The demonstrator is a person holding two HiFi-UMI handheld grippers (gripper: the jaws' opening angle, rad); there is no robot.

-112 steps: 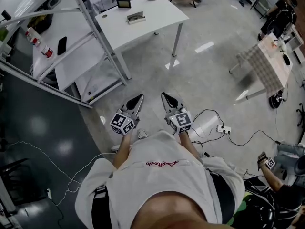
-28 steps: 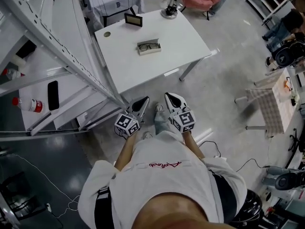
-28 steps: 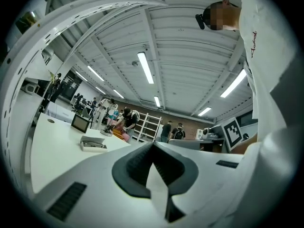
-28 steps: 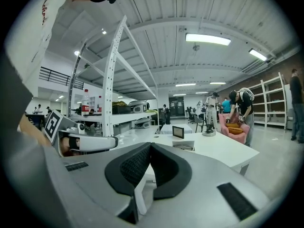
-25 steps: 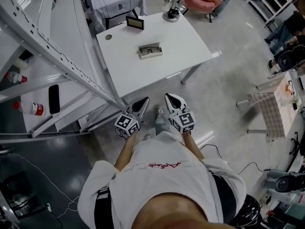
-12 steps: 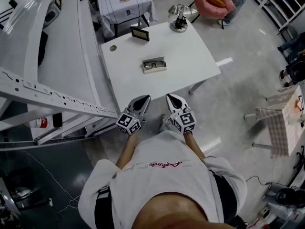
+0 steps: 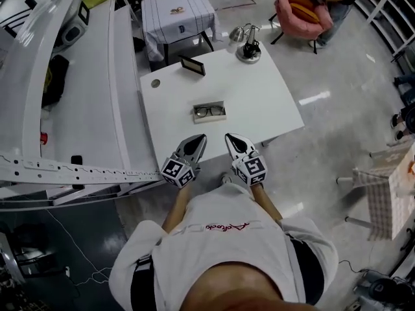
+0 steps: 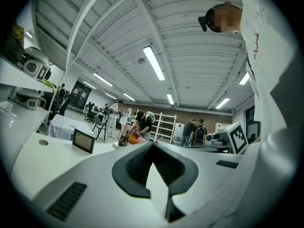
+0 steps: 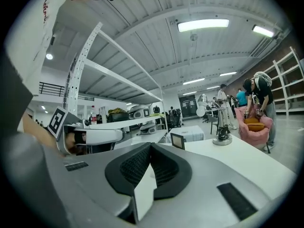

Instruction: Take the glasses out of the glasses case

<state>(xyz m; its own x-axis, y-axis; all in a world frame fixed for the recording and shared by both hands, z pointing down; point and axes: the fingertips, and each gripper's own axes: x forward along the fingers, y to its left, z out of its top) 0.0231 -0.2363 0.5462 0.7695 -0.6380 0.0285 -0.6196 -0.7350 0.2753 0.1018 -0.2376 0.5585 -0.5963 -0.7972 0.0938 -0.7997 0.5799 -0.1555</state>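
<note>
An open glasses case (image 7: pixel 209 112) lies near the middle of the white table (image 7: pixel 266 102), with dark-framed glasses (image 7: pixel 209 111) inside it. My left gripper (image 7: pixel 200 137) and right gripper (image 7: pixel 228 137) are held side by side at the table's near edge, short of the case and pointing level towards it. Both are shut with nothing between the jaws. In the left gripper view the left gripper's (image 8: pixel 153 145) tips meet, and the right gripper's (image 9: pixel 151 145) tips meet in the right gripper view. The case is hidden behind the jaws in both gripper views.
On the table's far side stand a small black-framed screen (image 7: pixel 192 65), a desk lamp (image 7: pixel 248 47) and a small round disc (image 7: pixel 155 83). White shelving (image 7: pixel 78 109) runs along the left. A cloth-covered small table (image 7: pixel 178 11) and a pink chair (image 7: pixel 305 5) with a person stand beyond.
The person has walked up to the table: it and the case have slid down the head view towards the grippers. Both grippers stayed shut, side by side.
</note>
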